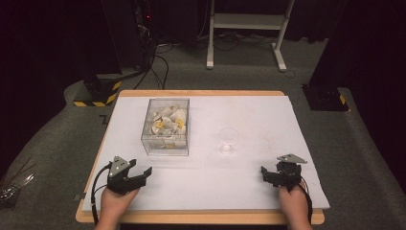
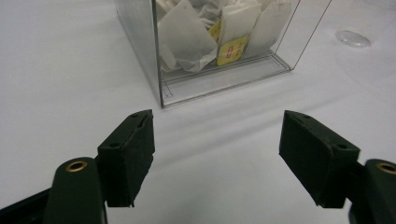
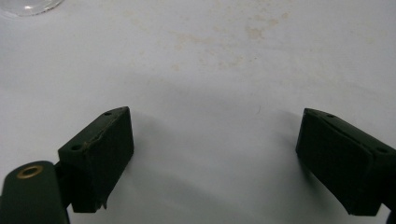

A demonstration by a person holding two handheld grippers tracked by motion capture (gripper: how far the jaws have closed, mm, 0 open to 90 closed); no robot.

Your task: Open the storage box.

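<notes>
The left hand-held gripper point(image 1: 143, 176), released and empty, should go in over the top of the box point(image 1: 165, 125) at its 1 o'clock and pinch one teabag point(image 2: 180, 39). The right hand-held gripper point(image 1: 269, 176), also released, waits with the glass point(image 1: 228, 140) at its 11 o'clock.

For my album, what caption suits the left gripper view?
Open tongs face a clear box of tea bags on a white table.

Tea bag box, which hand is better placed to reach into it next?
Probably left: the left gripper sits just in front of the tea bag box, jaws open and empty. The right gripper is farther off, nearer the glass.
</notes>
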